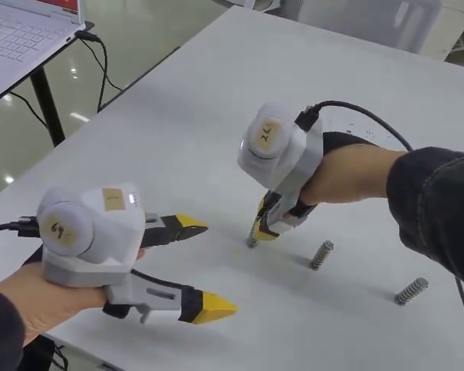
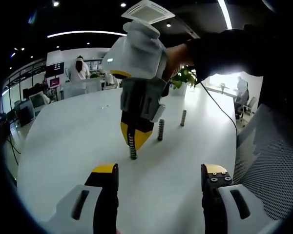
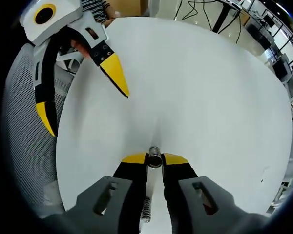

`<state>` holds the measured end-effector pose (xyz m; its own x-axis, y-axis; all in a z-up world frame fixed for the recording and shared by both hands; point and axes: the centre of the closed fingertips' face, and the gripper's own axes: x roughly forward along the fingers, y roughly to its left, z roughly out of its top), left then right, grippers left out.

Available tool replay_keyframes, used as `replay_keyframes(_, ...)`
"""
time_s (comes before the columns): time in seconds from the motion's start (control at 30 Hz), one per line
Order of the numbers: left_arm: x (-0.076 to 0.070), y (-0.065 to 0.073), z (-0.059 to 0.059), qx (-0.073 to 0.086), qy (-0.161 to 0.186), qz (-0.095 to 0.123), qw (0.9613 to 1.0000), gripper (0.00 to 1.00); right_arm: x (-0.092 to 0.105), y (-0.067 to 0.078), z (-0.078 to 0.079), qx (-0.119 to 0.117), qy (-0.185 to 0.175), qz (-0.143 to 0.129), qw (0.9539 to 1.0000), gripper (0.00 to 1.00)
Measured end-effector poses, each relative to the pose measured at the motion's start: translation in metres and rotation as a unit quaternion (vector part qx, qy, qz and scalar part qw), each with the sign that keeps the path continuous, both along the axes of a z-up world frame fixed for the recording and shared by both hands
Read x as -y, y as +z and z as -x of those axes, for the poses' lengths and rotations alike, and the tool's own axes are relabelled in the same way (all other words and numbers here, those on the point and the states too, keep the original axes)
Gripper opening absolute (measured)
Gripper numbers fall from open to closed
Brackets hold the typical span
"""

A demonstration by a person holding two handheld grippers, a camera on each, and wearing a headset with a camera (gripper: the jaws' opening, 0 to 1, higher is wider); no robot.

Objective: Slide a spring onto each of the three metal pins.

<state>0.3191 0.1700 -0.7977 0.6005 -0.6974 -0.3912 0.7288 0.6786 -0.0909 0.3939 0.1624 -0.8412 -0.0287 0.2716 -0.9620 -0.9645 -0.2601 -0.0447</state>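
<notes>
My right gripper (image 1: 257,234) points down at the white table (image 1: 178,124), shut on a small metal spring (image 1: 252,242) whose lower end touches the tabletop. In the right gripper view the spring (image 3: 155,157) sits end-on between the yellow tips of that gripper (image 3: 155,159). Two more springs (image 1: 321,254) (image 1: 411,291) stand slightly tilted to its right, and whether pins run inside them I cannot tell. My left gripper (image 1: 201,266) hovers open at the lower left, aimed at the held spring (image 2: 132,145). The left gripper (image 2: 159,171) holds nothing.
A laptop (image 1: 23,31) sits on a separate desk at the upper left, its cable hanging down. The table's near edge runs just below the left gripper. A grey mesh chair (image 2: 273,161) stands close beside the table. A black cable (image 1: 371,120) trails from the right gripper.
</notes>
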Motion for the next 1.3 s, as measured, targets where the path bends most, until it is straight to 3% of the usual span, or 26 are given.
replay_keyframes(0.43, 0.0, -0.001, -0.001, 0.0, 0.0, -0.001, 1.0, 0.67, 0.001, -0.007, 0.001, -0.008, -0.008, -0.004, 0.9999, 0.14)
replay_keyframes(0.67, -0.001, -0.002, -0.001, -0.002, 0.001, -0.001, 1.0, 0.67, 0.001, -0.007, 0.0, -0.011, -0.01, -0.009, 0.9999, 0.2)
replay_keyframes(1.3, 0.001, 0.0, 0.0, -0.003, 0.0, -0.005, 1.0, 0.68, 0.02, -0.006, -0.001, -0.042, -0.05, -0.048, 0.9967, 0.6)
